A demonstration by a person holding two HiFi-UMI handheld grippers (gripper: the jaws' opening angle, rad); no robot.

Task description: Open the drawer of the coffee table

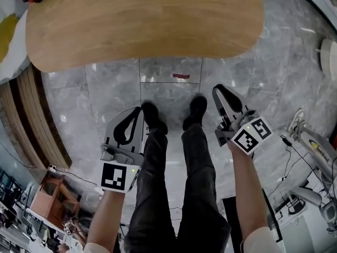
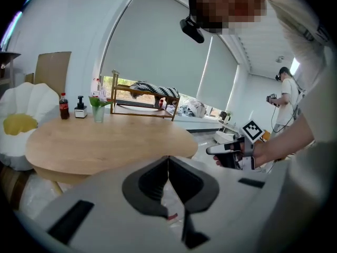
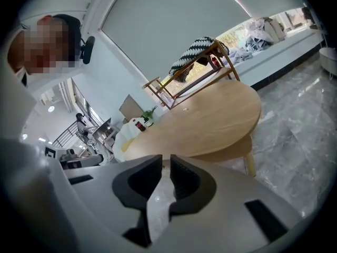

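Head view | coffee table (image 1: 142, 20) is seen far ahead of both grippers, its long axis running left to right; no drawer is shown | left gripper (image 1: 136, 111) clenched, empty | right gripper (image 1: 221, 91) slightly parted, empty, judged marginally nearer the tabletop

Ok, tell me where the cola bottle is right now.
In the left gripper view the cola bottle stands at the far left of the wooden table, beside a small dispenser and a glass of leaves.
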